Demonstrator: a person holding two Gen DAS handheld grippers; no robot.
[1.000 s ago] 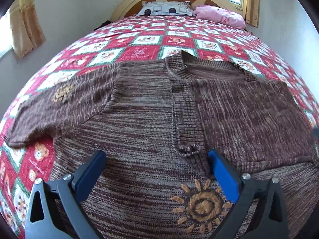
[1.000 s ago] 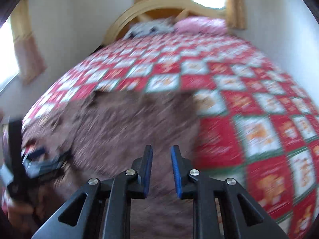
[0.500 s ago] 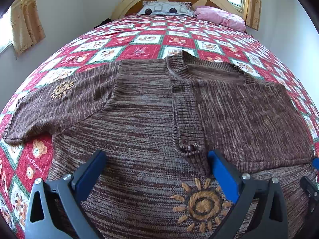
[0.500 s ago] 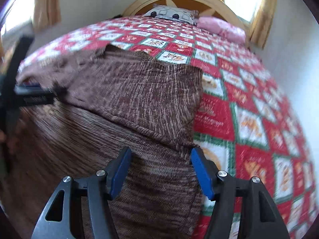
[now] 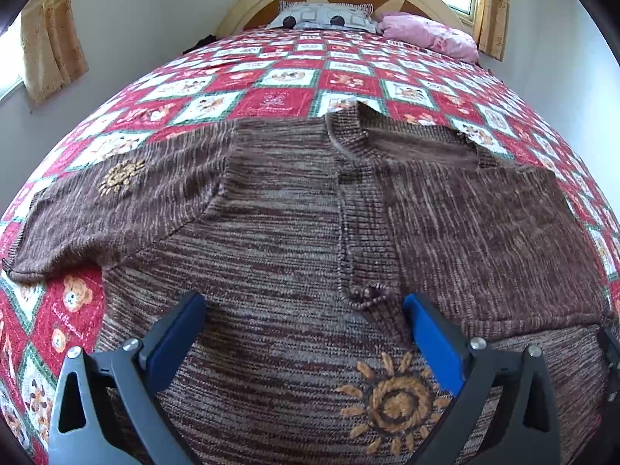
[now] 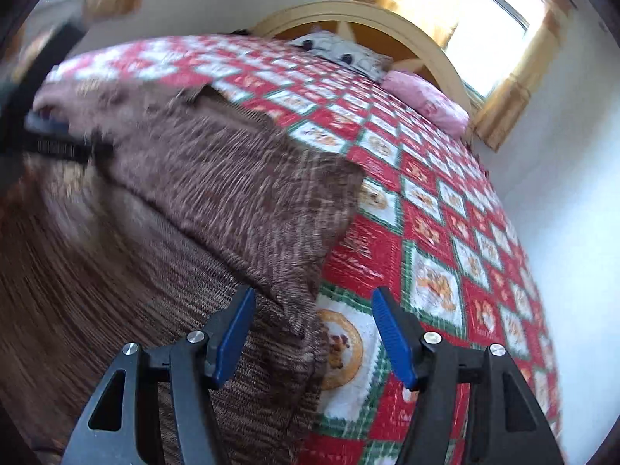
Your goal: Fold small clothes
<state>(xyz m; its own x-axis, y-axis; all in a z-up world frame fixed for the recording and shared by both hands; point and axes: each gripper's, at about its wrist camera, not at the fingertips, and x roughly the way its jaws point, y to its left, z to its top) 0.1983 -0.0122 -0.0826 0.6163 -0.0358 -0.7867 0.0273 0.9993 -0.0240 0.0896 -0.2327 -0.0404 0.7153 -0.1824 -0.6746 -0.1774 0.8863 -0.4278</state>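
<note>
— Two grippers are seen; how are the jaws set?
— Both stand apart, nothing clamped: left gripper (image 5: 304, 319) over the brown knitted sweater (image 5: 294, 232), right gripper (image 6: 314, 319) over its folded-in sleeve (image 6: 248, 193).
— Where is the sweater laid?
— Flat on the bed's quilt (image 5: 271, 97).

A red, white and green checked bedspread (image 5: 271, 100) fills mid-frame. At top centre stands a cream arched headboard (image 5: 248, 11), with a grey pillow (image 5: 321, 17) and pink pillow (image 5: 430, 35). Yellow curtains (image 5: 50, 50) hang upper left.
</note>
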